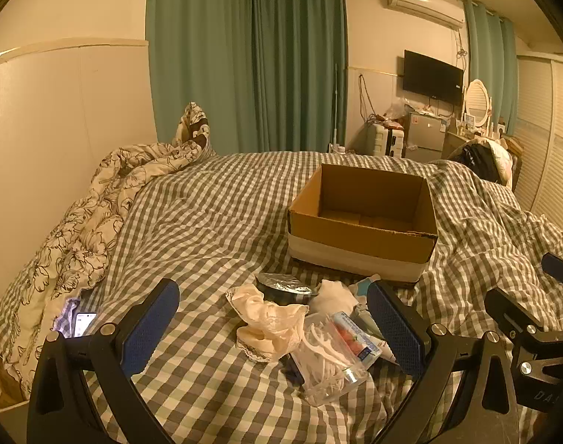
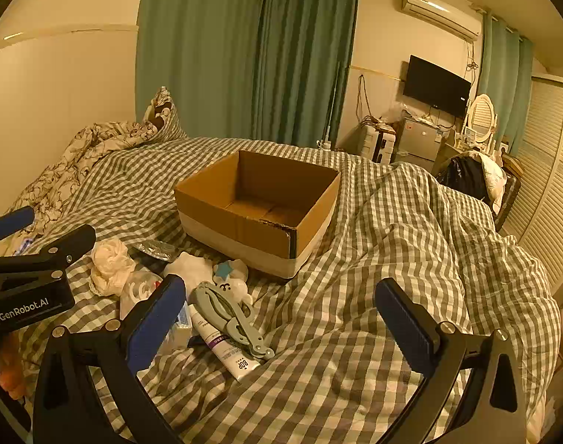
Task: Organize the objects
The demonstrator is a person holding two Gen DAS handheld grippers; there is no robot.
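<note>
Both grippers hover low over the bed, jaws wide apart, nothing between them. Left gripper point(image 1: 274, 329) frames a small pile on the checked duvet point(image 1: 207, 222): clear plastic tub of floss picks point(image 1: 325, 355) nearest, lying on its side, cream lace cloth point(image 1: 270, 318) touching it on the left, a flat toothpaste-type box point(image 1: 355, 336) against its right side. Crumpled white tissue point(image 1: 337, 294) and a foil-topped dark item point(image 1: 285, 283) lie just behind the pile. Right gripper point(image 2: 281, 318) sits to the right of the same pile; its left finger overlaps the pile's edge in view. Beside that finger: grey folding hanger point(image 2: 229, 310) resting across a white tube point(image 2: 225, 347), white toy with a blue star point(image 2: 231, 275) just behind. Open cardboard box point(image 2: 259, 203) stands upright past the pile, toward the middle of the bed, interior bare, white band round its base. Floral quilt point(image 1: 81, 229) bunched along the bed's left edge; lit phone point(image 1: 83, 323) near it at the left edge. Teal curtains point(image 1: 244, 55) behind the bed's far edge, TV point(image 1: 431, 76) on the far wall.
</note>
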